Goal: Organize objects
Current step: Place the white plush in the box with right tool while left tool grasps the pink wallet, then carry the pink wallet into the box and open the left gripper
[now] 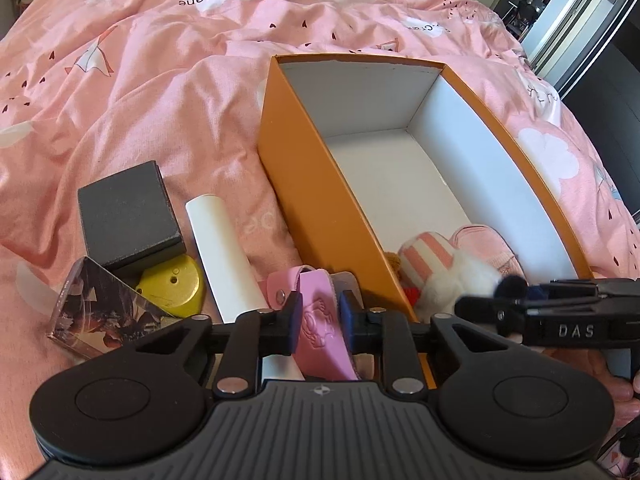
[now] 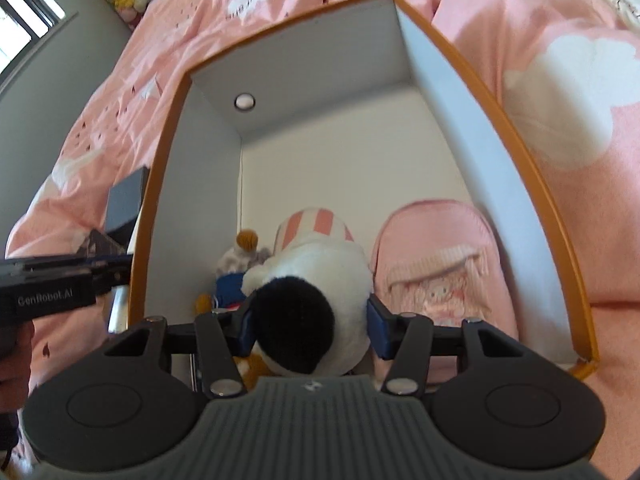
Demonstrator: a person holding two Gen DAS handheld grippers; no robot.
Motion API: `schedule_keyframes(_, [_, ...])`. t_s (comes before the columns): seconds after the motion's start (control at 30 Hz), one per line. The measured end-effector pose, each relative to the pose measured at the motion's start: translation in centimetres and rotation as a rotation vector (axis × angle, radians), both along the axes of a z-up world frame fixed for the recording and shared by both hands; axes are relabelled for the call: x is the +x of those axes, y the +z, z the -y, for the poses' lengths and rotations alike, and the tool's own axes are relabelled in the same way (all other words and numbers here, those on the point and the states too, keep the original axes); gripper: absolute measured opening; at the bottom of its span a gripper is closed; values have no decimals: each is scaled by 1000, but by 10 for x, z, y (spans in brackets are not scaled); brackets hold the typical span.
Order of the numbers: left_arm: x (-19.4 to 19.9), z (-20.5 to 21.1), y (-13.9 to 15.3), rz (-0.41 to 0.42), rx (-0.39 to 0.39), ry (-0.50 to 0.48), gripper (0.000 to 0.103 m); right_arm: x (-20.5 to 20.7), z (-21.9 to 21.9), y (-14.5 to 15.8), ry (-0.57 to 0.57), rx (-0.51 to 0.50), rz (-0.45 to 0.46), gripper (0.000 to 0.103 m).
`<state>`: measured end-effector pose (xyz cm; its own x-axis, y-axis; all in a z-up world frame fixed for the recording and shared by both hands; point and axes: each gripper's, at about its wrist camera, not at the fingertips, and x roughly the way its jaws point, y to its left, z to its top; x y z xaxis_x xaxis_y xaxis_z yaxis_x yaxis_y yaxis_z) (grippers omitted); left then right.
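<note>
On the pink bedding an orange box [image 1: 320,184] with white inside lies open. My left gripper [image 1: 319,318] hovers just outside its near left wall, shut on a pink embossed leather strap [image 1: 318,300] with snap buttons. Inside the near end of the box [image 2: 152,220], my right gripper [image 2: 312,320] is shut on a white plush toy [image 2: 320,264] with a black pom and a pink-striped hat. A pink pouch [image 2: 436,264] lies to its right and a small doll in blue [image 2: 236,268] to its left. The left wrist view shows the plush [image 1: 452,276] too.
Left of the box lie a dark grey square box [image 1: 128,212], a white cylinder [image 1: 224,248], a yellow heart-shaped piece [image 1: 172,286] and a clear picture block [image 1: 104,316]. The far half of the box floor [image 1: 400,184] is bare. Rumpled pink duvet [image 1: 140,80] surrounds everything.
</note>
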<state>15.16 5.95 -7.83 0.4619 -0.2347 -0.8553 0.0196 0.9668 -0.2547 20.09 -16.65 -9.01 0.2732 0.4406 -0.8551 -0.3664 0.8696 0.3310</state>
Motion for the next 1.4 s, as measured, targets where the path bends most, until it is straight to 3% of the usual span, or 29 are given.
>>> schedule_keyframes(0.23, [2,-1,-3,-12,-11,7,24,13,-10,-2,139,-96,-97,54])
schedule_keyframes(0.43, [2,-2,-8,-4,-14,16,25,23,-14,-18,142,-112,-136,55])
schedule_keyframes(0.53, [-2,-3,-7,11,-46,11,8,16,-14,-14,165,-126,-93,59])
schedule_keyframes(0.73, [-18,0,-3,46,-38,48,4,-9,-20,4,230,-202,93,65])
schedule_keyframes(0.93, [-38,-6,17,125,-33,85,1,-25,-28,28,209,-277,292,70])
schedule_keyframes(1.13, [-53,1,53,255,-16,82,1,-42,-34,50,208,-258,365,70])
schedule_keyframes(1.4, [-70,39,91,439,120,-10,1,-52,-27,62,180,-234,389,65])
